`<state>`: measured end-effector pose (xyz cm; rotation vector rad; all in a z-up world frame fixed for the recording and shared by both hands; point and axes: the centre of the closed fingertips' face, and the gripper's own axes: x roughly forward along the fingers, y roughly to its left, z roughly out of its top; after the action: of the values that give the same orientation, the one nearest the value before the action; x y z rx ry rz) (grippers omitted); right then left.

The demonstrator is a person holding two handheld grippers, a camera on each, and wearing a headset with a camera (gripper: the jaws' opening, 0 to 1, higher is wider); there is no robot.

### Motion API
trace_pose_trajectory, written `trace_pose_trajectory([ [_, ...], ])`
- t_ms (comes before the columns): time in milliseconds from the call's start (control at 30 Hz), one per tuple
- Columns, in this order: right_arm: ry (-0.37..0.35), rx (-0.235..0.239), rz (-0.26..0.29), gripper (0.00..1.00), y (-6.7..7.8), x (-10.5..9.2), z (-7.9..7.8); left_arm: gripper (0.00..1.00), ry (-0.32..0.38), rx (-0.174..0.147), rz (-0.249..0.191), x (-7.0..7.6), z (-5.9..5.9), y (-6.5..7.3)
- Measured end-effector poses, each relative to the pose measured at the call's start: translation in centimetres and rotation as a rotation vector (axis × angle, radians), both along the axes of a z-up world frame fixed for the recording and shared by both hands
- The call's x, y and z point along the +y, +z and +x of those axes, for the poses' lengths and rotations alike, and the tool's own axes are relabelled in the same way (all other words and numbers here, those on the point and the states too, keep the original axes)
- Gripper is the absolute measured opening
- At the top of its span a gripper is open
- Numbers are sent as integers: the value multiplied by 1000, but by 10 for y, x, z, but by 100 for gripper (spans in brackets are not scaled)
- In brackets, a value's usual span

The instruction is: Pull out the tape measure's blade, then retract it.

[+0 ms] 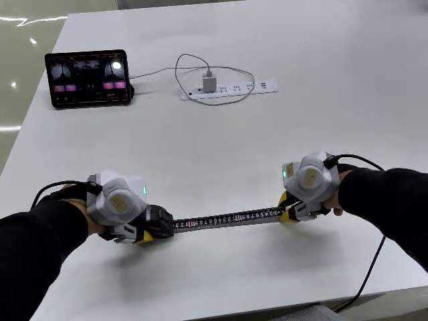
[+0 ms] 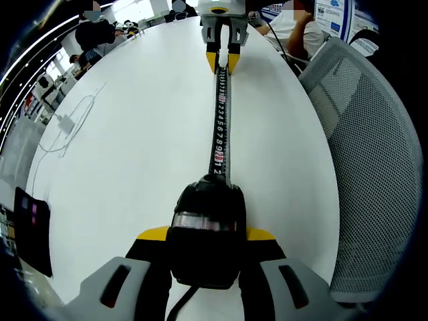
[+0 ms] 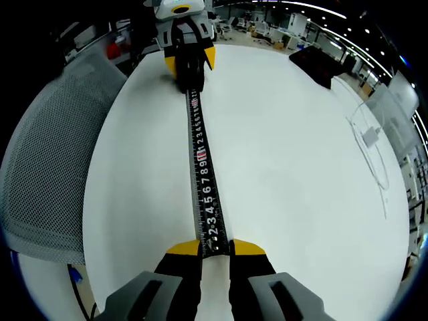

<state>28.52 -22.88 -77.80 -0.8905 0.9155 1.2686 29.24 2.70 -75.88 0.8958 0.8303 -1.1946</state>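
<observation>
I held the case (image 2: 206, 217) clamped in the left hand-held gripper (image 2: 207, 235) as an anchor; the right hand-held gripper (image 3: 215, 249) pinched the blade (image 3: 202, 167) by its tip, stretching it over the bench (image 1: 234, 147).

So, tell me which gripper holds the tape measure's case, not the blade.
The left gripper: its fingers clamp the black case, the blade running out of it. The right gripper pinches only the blade's far end.

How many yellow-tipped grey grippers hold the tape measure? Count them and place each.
2. The left gripper clamps the black tape measure case; the right gripper pinches the tip of the black blade.
</observation>
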Motion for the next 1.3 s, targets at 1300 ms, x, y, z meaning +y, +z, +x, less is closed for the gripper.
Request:
trace_pose_trajectory([
  [1300,-60,47,24,39,31,-11,-11,53,55,38,-15,43,11,28],
])
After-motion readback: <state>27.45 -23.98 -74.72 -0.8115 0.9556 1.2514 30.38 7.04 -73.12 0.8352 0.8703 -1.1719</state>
